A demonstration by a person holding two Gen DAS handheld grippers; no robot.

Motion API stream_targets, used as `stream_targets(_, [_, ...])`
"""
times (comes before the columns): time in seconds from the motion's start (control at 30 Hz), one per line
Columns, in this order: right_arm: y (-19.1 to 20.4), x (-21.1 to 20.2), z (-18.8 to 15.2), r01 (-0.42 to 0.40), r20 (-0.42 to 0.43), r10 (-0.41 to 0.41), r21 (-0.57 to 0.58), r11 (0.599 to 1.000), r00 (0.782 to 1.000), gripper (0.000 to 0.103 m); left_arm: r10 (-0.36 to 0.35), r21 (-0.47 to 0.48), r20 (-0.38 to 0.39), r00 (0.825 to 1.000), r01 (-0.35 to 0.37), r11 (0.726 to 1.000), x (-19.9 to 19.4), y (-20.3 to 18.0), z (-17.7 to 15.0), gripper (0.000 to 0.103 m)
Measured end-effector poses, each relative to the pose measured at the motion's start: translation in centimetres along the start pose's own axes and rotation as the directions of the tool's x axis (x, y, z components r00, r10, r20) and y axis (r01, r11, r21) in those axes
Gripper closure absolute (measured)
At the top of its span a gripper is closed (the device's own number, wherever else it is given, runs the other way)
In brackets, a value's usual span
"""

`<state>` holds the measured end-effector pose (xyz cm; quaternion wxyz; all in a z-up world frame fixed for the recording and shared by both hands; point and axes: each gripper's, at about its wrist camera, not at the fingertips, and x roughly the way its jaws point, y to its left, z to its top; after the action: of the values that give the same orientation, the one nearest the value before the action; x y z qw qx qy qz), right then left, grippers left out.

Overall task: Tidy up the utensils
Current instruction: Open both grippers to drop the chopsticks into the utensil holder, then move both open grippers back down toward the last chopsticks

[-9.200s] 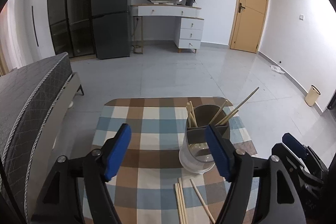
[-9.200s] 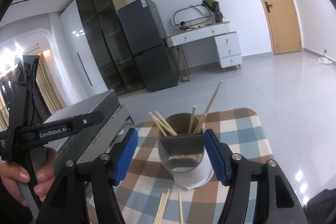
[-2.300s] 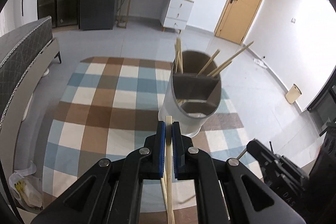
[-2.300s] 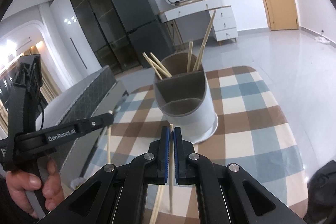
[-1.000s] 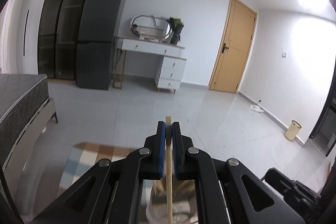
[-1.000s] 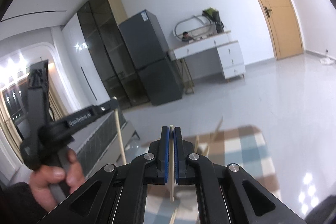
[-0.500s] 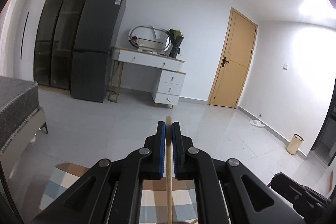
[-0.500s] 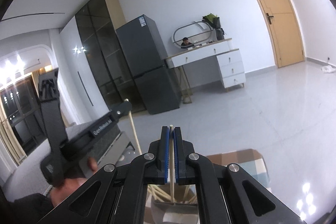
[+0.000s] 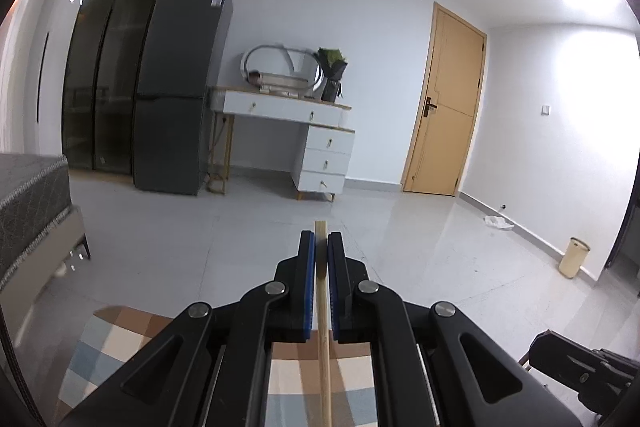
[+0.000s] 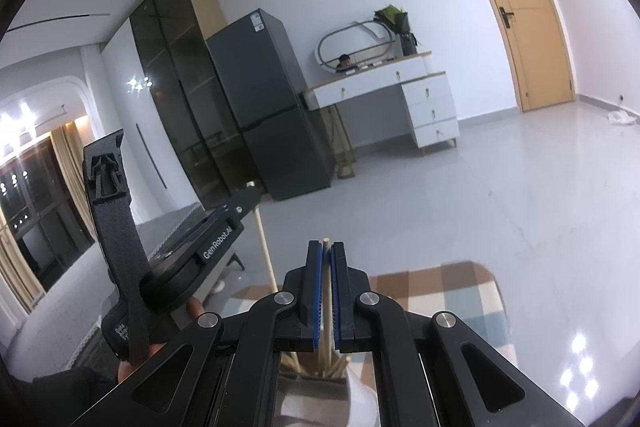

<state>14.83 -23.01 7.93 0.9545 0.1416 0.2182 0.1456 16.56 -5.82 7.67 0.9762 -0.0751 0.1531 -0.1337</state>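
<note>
My left gripper [image 9: 321, 247] is shut on a wooden chopstick [image 9: 323, 355] that hangs straight down over the checked tablecloth [image 9: 116, 339]. My right gripper [image 10: 326, 259] is shut on another chopstick [image 10: 328, 311], also upright, whose lower end goes down among several chopsticks standing in the white utensil holder [image 10: 362, 401] just below the jaws. In the right wrist view the left gripper [image 10: 244, 201] shows at the left in a hand [image 10: 192, 307], and its chopstick [image 10: 266, 255] slants down toward the holder. The holder is hidden in the left wrist view.
The table's checked cloth [image 10: 452, 291] ends a little past the holder. A grey bed [image 9: 28, 195] stands to the left. Farther back are a dark fridge [image 9: 180, 95], a white desk [image 9: 304, 131] and a door [image 9: 448, 111]. The right gripper's body [image 9: 588, 375] shows low right.
Both grippers have sunk and tipped a little downward, bringing the tablecloth back into view. The left gripper has come closer to the right one, its chopstick nearer the holder.
</note>
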Motion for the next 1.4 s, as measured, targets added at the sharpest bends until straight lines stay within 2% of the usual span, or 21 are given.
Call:
stream_targets(0.2, [0.1, -0.2, -1.2, 0.003, -0.027, -0.003, -0.002, 1.000, 1.000, 0.100, -0.031, 0.030, -0.031, 0.999, 0.032, 0.999, -0.5, -0.3, 0.8, 0.101])
stream_targets(0.53, [1.3, 0.9, -2.6, 0.002, -0.098, -0.004, -0.016, 1.000, 0.995, 0.099, -0.073, 0.064, -0.160, 0.984, 0.084, 0.994, -2.3, 0.0, 0.5, 0.101])
stream_targets(0.6, [1.5, 1.3, -3.2, 0.008, -0.118, -0.011, -0.021, 1.000, 0.993, 0.099, -0.097, 0.057, -0.216, 0.972, 0.112, 0.992, -2.3, 0.1, 0.1, 0.101])
stream_targets(0.7, [1.5, 2.3, -4.0, 0.002, -0.179, -0.005, -0.015, 1.000, 0.984, 0.096, -0.131, 0.058, -0.311, 0.941, 0.156, 0.986, -2.1, -0.3, -0.6, 0.100])
stream_targets(0.77, [1.4, 2.3, -4.9, -0.018, -0.214, 0.019, 0.010, 1.000, 0.977, 0.095, -0.160, 0.014, -0.406, 0.900, 0.181, 0.983, -1.7, -0.1, -1.0, 0.099])
stream_targets(0.8, [1.4, 1.9, -5.2, -0.029, -0.216, 0.031, 0.011, 1.000, 0.976, 0.093, -0.159, 0.001, -0.424, 0.891, 0.177, 0.984, -2.0, 0.0, -1.1, 0.099])
stream_targets(0.87, [1.7, 0.6, -6.0, -0.020, -0.208, 0.018, -0.005, 1.000, 0.978, 0.069, -0.126, 0.003, -0.436, 0.891, 0.142, 0.990, -2.8, 0.1, -0.9, 0.098])
stream_targets(0.9, [1.8, -0.3, -6.2, -0.025, -0.190, 0.023, -0.008, 1.000, 0.981, 0.064, -0.122, 0.007, -0.437, 0.891, 0.139, 0.990, -3.4, 0.0, -0.8, 0.092])
stream_targets(0.97, [2.1, -1.8, -6.6, -0.013, -0.161, 0.009, -0.021, 1.000, 0.987, 0.055, -0.101, 0.017, -0.426, 0.899, 0.119, 0.993, -4.6, -0.2, -0.5, 0.072])
stream_targets(1.0, [2.2, -2.5, -6.8, 0.003, -0.153, -0.006, -0.019, 1.000, 0.988, 0.052, -0.087, 0.020, -0.416, 0.905, 0.104, 0.994, -5.3, -0.3, -0.3, 0.052])
stream_targets(1.03, [2.3, -2.9, -6.9, 0.006, -0.150, -0.008, -0.013, 1.000, 0.989, 0.047, -0.072, 0.018, -0.394, 0.916, 0.086, 0.996, -6.3, -0.3, 0.0, 0.042])
stream_targets(1.1, [2.1, -4.1, -7.3, 0.018, -0.144, -0.016, 0.014, 1.000, 0.989, 0.045, -0.056, 0.011, -0.361, 0.931, 0.064, 0.998, -8.4, 0.3, -0.1, 0.040])
stream_targets(1.23, [2.6, -6.5, -7.8, 0.034, -0.120, -0.032, 0.018, 0.999, 0.992, 0.043, -0.006, 0.005, -0.350, 0.937, 0.009, 1.000, -10.4, 1.2, -0.4, 0.033])
stream_targets(1.4, [4.2, -9.5, -8.4, 0.037, -0.063, -0.037, -0.004, 0.999, 0.997, 0.031, 0.049, 0.009, -0.316, 0.947, -0.049, 0.999, -12.8, 1.5, -0.8, 0.023])
